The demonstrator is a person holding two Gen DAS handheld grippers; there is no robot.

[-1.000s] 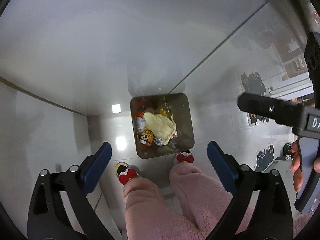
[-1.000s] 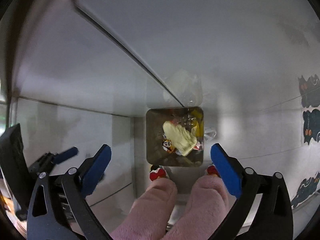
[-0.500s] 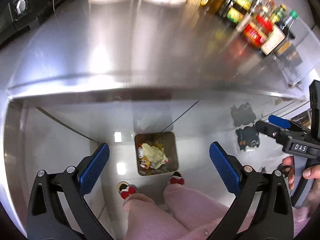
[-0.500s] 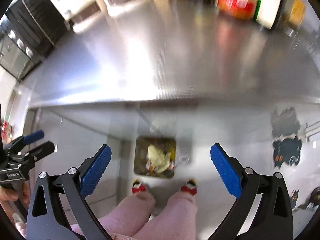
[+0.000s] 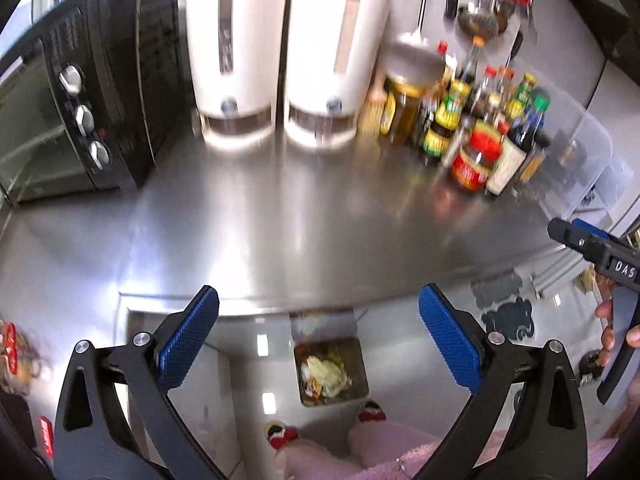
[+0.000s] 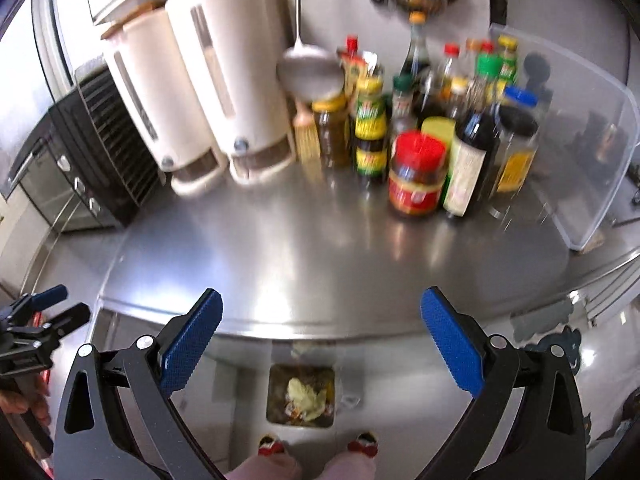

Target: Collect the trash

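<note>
Both wrist cameras look down and forward from above the steel counter (image 5: 304, 220); the left view sits farther left, toward the black oven (image 5: 80, 92), the right nearer the sauce bottles (image 6: 440, 140); both share the floor bin (image 6: 301, 396)

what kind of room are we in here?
Most likely a home kitchen: a steel counter carries sauce bottles, a countertop oven stands at its left end, and a trash bin sits on the floor below.

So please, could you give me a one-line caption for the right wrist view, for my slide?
Open right gripper above a steel counter edge, with a trash bin on the floor below.
</note>
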